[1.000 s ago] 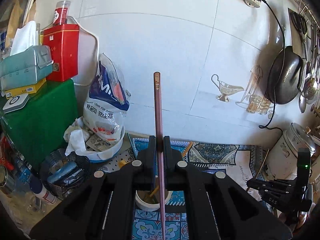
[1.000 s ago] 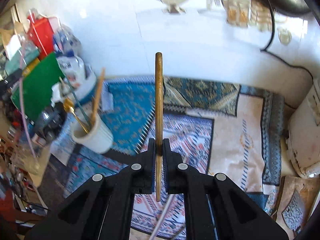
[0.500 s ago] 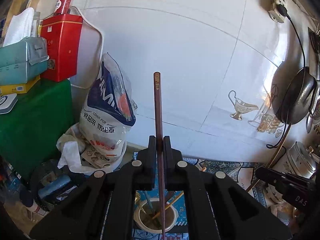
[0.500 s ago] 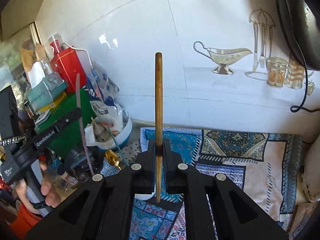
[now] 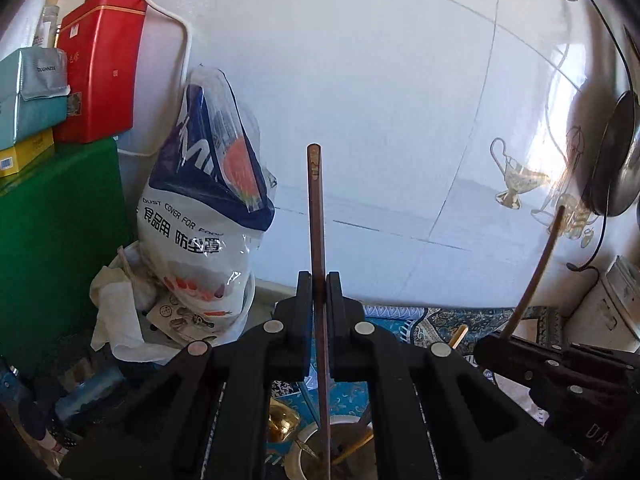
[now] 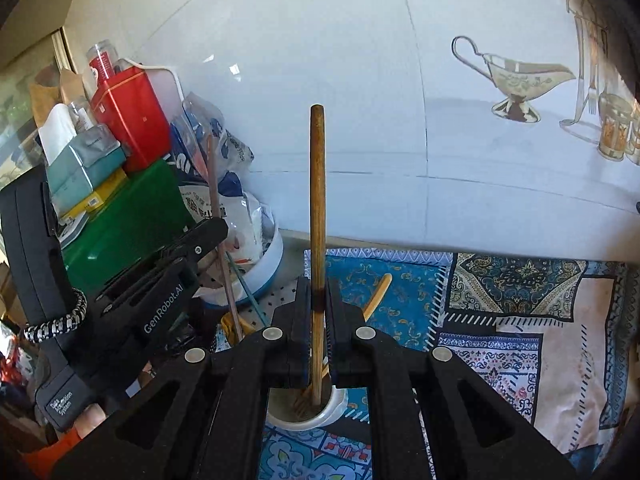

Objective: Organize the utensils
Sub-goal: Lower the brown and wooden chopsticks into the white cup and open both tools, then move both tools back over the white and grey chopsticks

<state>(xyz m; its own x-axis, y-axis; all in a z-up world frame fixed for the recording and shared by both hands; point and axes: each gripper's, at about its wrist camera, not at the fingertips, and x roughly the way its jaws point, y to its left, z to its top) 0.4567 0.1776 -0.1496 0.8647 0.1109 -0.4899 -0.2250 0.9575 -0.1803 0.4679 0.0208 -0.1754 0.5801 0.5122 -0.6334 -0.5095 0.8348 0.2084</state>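
My left gripper (image 5: 319, 288) is shut on a dark reddish chopstick (image 5: 316, 216), held upright with its lower end inside a white cup (image 5: 297, 456). My right gripper (image 6: 318, 292) is shut on a brown wooden chopstick (image 6: 317, 200), also upright, its lower end inside the same white cup (image 6: 338, 402). The cup holds a fork (image 6: 301, 400) and other utensils. The right gripper (image 5: 500, 346) shows at the right of the left wrist view. The left gripper (image 6: 212, 236) shows at the left of the right wrist view.
A white and blue plastic bag (image 5: 208, 216) sits in a bowl by the tiled wall. A red tin (image 5: 100, 76) and tissue box (image 5: 32, 96) stand on a green box (image 5: 56, 232). A patterned cloth (image 6: 500, 320) covers the counter. A pan (image 5: 616, 152) hangs at right.
Both grippers have moved in over the white cup and lowered, and both chopsticks' lower ends now reach into it. The two grippers are now close together.
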